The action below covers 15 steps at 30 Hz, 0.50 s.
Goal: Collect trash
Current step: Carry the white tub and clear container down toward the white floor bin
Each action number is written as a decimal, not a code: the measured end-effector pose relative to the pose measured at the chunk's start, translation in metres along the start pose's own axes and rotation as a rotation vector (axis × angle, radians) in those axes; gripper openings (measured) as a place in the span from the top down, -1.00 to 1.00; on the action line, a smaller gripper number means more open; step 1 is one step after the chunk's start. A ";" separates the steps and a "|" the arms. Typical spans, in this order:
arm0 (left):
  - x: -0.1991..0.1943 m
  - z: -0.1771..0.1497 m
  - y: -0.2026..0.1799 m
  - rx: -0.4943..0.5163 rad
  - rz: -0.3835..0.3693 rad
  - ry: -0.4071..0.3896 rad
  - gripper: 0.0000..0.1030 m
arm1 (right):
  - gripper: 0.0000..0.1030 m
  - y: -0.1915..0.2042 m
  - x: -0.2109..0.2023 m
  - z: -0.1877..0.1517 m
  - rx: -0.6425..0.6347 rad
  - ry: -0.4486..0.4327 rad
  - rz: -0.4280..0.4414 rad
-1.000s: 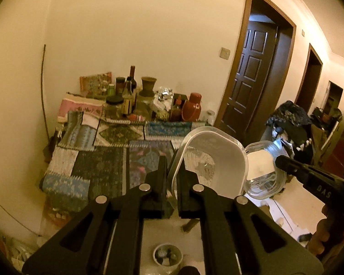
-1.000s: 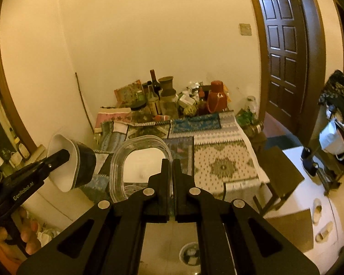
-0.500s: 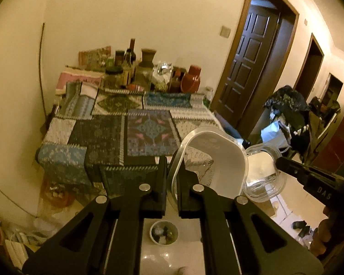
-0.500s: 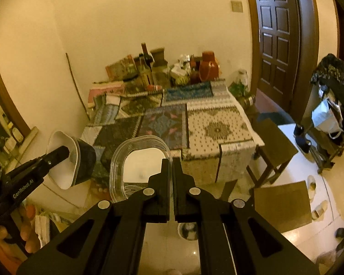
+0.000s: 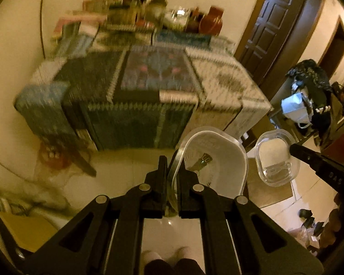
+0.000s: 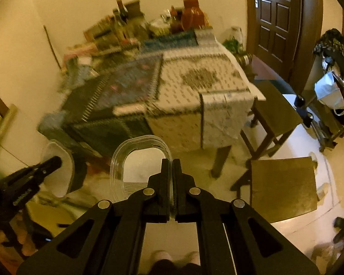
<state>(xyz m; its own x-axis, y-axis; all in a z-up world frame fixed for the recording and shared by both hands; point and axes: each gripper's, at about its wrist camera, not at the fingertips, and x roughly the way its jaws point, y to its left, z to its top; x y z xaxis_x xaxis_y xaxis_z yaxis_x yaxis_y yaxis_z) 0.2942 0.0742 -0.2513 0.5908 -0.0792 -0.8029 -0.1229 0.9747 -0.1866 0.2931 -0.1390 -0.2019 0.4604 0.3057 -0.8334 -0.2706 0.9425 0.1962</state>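
My left gripper is shut on the rim of a white plastic food container with a scrap of wrapper inside, held in the air above the floor. My right gripper is shut on the edge of a clear plastic lid, also held in the air. In the left wrist view the lid hangs to the right of the container. In the right wrist view the container shows at the left, dark on the outside.
A table covered with patterned cloths stands ahead, with bottles and jars along the wall. Two wooden stools stand to the right on the tiled floor. A dark door is beyond. My feet show below.
Both grippers have tilted down and pulled back from the table, so more floor and my feet show. The container and lid stay gripped.
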 end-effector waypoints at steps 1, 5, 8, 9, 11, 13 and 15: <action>0.013 -0.007 0.001 -0.010 0.003 0.014 0.89 | 0.96 -0.003 0.010 -0.004 0.000 0.012 -0.002; 0.066 -0.035 0.007 -0.043 0.021 0.074 0.89 | 0.96 -0.017 0.059 -0.027 0.007 0.074 -0.005; 0.105 -0.055 0.017 -0.066 0.033 0.119 0.89 | 0.96 -0.025 0.097 -0.048 0.013 0.121 -0.004; 0.118 -0.063 0.020 -0.072 0.040 0.134 0.89 | 0.96 -0.026 0.111 -0.056 0.012 0.135 -0.007; 0.141 -0.077 0.027 -0.080 0.047 0.163 0.89 | 0.96 -0.029 0.135 -0.069 0.012 0.162 -0.003; 0.163 -0.090 0.033 -0.079 0.058 0.183 0.89 | 0.96 -0.029 0.158 -0.081 0.004 0.185 -0.007; 0.186 -0.103 0.040 -0.073 0.073 0.205 0.89 | 0.96 -0.028 0.180 -0.090 -0.002 0.206 -0.003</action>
<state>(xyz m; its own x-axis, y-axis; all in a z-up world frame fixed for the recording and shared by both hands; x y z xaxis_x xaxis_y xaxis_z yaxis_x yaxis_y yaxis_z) 0.3168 0.0766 -0.4666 0.4046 -0.0573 -0.9127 -0.2214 0.9622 -0.1585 0.3072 -0.1221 -0.4041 0.2783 0.2687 -0.9221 -0.2713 0.9430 0.1929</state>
